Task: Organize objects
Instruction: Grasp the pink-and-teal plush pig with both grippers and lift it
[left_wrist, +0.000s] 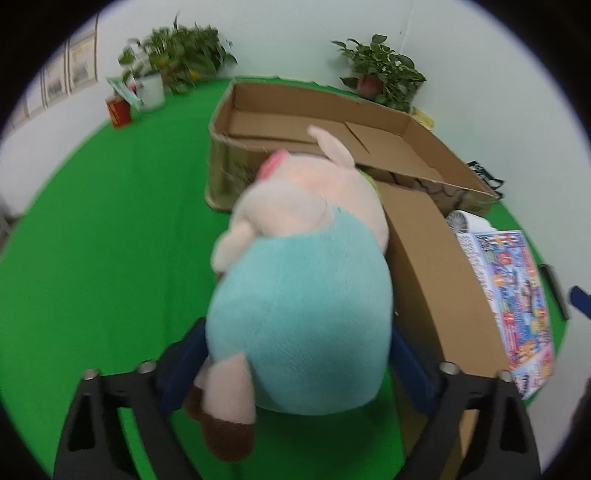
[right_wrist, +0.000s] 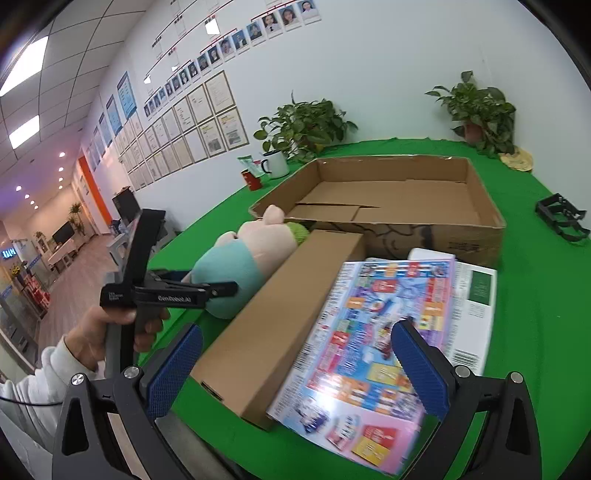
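1. Blue ribbed pads (right_wrist: 419, 363) on our right gripper (right_wrist: 295, 365) sit closest to the lens; we count two, standing well apart with nothing between them.
2. Below that open pair lies one glossy, brightly printed flat toy box (right_wrist: 373, 332), resting partly on one white carton with a green label (right_wrist: 476, 299).
3. Just left of the right gripper's left pad lies one long, closed, brown cardboard box (right_wrist: 280, 314), touching the printed box along its side.
4. Our left gripper (left_wrist: 295, 354) is clamped on one plush pig with a pale pink head and a teal body (left_wrist: 306, 295); the blue pads press its teal body from both sides, and a pink leg with a brown foot hangs down beside the left pad.
5. Seen from the right wrist, the pig (right_wrist: 240, 258) is left of the long box and touching it, its head pointing away from the left gripper.
6. Ahead of both grippers stands one large, shallow, open brown cardboard tray box (left_wrist: 424, 147), nothing inside but its own bottom flaps.
7. Beyond it, on the green table cover (left_wrist: 103, 240), we count two leafy potted plants (right_wrist: 306, 125), one white enamel mug (right_wrist: 275, 162) and one red can (left_wrist: 119, 110).
8. Far right of the tray sits one black plastic frame (right_wrist: 561, 218).
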